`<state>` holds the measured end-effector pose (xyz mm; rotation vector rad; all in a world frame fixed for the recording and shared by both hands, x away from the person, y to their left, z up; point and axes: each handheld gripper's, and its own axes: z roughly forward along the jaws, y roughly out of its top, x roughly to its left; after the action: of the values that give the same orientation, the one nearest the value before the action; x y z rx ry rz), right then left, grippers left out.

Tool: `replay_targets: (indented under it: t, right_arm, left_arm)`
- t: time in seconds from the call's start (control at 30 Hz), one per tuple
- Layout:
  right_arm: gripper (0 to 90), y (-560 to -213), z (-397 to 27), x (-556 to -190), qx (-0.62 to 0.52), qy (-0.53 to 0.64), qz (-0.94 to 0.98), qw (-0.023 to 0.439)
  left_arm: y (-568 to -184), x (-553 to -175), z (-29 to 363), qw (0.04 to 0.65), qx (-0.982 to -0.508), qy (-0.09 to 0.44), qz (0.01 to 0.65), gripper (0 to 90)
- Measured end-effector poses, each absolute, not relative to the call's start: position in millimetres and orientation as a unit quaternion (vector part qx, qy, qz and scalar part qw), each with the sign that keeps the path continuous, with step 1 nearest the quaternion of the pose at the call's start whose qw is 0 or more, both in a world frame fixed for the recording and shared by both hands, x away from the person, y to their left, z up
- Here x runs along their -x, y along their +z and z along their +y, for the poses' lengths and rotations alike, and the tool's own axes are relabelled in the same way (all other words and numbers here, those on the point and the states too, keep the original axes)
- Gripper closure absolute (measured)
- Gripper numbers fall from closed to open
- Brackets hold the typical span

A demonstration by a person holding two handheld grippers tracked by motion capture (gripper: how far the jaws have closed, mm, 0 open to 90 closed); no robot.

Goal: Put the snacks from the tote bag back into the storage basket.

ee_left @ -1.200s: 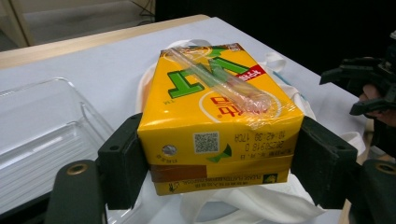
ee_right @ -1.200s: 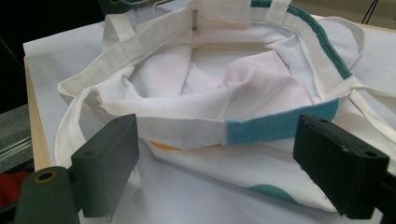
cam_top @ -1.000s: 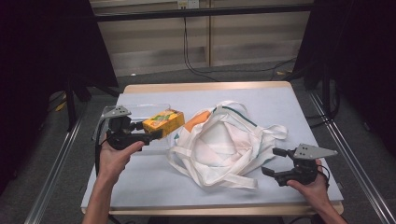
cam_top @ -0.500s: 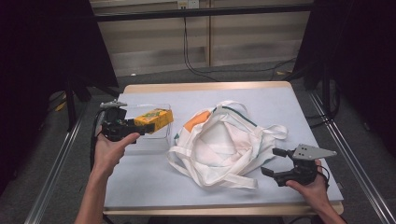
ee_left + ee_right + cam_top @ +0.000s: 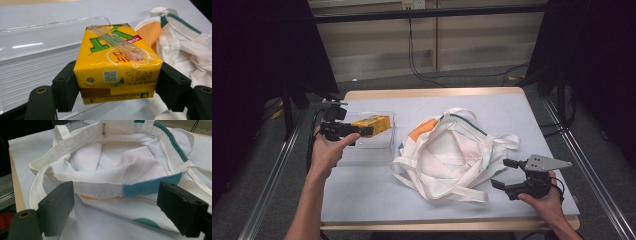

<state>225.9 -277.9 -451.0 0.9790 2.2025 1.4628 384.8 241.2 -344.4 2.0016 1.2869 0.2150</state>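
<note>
My left gripper [image 5: 117,85] is clamped on the yellow drink carton [image 5: 115,67]; both pads press flat against its two narrow sides, and the carton sits level between them with its printed face up. A wrapped straw [image 5: 117,43] lies slantwise across that top face, under clear film. In the high view the left gripper [image 5: 362,131] holds the carton [image 5: 372,123] at about nine o'clock on the table [image 5: 362,195], over the clear plastic tray [image 5: 384,145]. Whether the carton touches the tray floor or hangs just above it, I cannot tell. In the left gripper view the tray's clear rim [image 5: 50,23] runs behind and beside the carton.

The white cloth bag [image 5: 452,155] lies at the middle of the table, mouth open and facing up, handles spread loosely around it. An orange patch [image 5: 422,131] shows at its ten o'clock edge, nearest the tray. Bag and tray lie just beside each other.

My right gripper [image 5: 507,174] rests at about four o'clock, near the table's front corner, jaws standing apart with nothing between the pads. In the right gripper view [image 5: 117,210] the bag's near rim [image 5: 100,187], with its blue-green band [image 5: 152,186], lies beyond the pads; they are not pressing on it. The bag interior is white, creased fabric.
</note>
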Motion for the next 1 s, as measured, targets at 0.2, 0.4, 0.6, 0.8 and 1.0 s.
replay_targets:
  t: [0.2, 0.4, 0.6, 0.8, 1.0]
  right_arm:
    - [14.3, -451.3, -276.8, -226.3, -0.344, 0.511, 0.772, 0.159]
    - [14.3, -451.6, -275.2, -226.8, -0.340, 0.508, 0.775, 0.159]
    - [14.3, -451.4, -275.8, -226.9, -0.340, 0.510, 0.774, 0.160]
    - [14.2, -452.1, -275.6, -228.1, -0.338, 0.509, 0.776, 0.157]
    - [14.2, -451.8, -276.2, -227.9, -0.339, 0.509, 0.776, 0.157]
  left_arm:
    - [-343.8, -396.7, 239.5, 0.336, -0.786, 0.087, 0.511, 27.2]
    - [-342.0, -408.3, 236.8, 0.309, -0.802, 0.078, 0.506, 27.2]
    - [-339.2, -420.4, 229.8, 0.277, -0.807, 0.070, 0.516, 27.2]
    - [-339.0, -433.4, 223.3, 0.257, -0.816, 0.066, 0.514, 27.2]
    - [-340.8, -439.8, 214.7, 0.227, -0.833, 0.064, 0.501, 27.2]
